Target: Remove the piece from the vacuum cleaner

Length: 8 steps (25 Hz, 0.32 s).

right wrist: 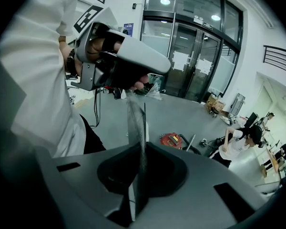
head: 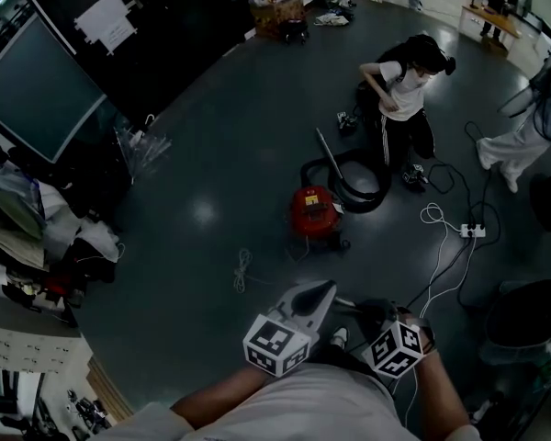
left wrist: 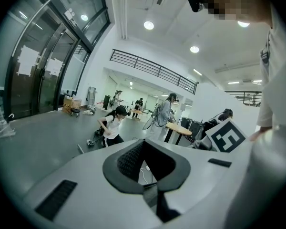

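The left claw [left wrist: 148, 163] is released, its pads apart with only floor [left wrist: 47, 137] showing through the gap. The right claw [right wrist: 136, 109] is clenched, jaws pressed flat together on nothing. Both are held close to the person's body. The red vacuum cleaner [head: 314, 214] sits on the floor well ahead of both claws, its black hose [head: 360, 189] curling beyond it, untouched. In the right gripper view it lies just right of the closed jaws. Another person [head: 404, 90] crouches farther off.

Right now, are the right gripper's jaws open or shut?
Shut. The right gripper view shows the right gripper with both jaws pressed together, nothing between them.
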{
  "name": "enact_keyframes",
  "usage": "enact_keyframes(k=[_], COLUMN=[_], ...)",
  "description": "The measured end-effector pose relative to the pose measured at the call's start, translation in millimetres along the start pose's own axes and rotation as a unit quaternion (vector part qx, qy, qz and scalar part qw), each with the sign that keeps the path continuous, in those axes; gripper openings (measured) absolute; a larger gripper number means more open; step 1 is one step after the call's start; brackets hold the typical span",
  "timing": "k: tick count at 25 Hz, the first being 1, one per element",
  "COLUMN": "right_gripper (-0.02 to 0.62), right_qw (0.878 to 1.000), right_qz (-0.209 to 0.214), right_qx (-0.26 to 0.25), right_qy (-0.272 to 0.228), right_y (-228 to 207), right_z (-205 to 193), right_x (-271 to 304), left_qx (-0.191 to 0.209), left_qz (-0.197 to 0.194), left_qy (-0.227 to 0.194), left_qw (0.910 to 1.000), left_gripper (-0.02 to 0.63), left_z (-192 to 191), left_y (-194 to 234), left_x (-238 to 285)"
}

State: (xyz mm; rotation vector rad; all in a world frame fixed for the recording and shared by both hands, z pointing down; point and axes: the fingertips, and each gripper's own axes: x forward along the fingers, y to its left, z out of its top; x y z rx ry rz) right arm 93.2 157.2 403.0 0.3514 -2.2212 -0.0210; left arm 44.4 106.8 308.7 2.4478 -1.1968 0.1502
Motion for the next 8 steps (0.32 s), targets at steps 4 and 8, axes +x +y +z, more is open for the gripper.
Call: enact_keyframes(k=[4, 8], right_gripper=[0.037, 0.037], right_qw=[1.000, 1.000], right_qz=[-0.001, -0.002], right_qx=[0.000, 0.000], right_qy=[0.001, 0.000], right_y=[-2.9, -4.9], right_z=[1.7, -0.6], right_x=[5.1, 9.6], left_qx=[0.002, 0.002], left_qz=[-0.001, -0.002], left_qy=[0.001, 0.000], left_qw=[1.0000, 1.0000], left_gripper=[0.006, 0.006], left_z=[-0.6, -3.2], left_y=[4.3, 6.1], left_x=[1.4, 4.5])
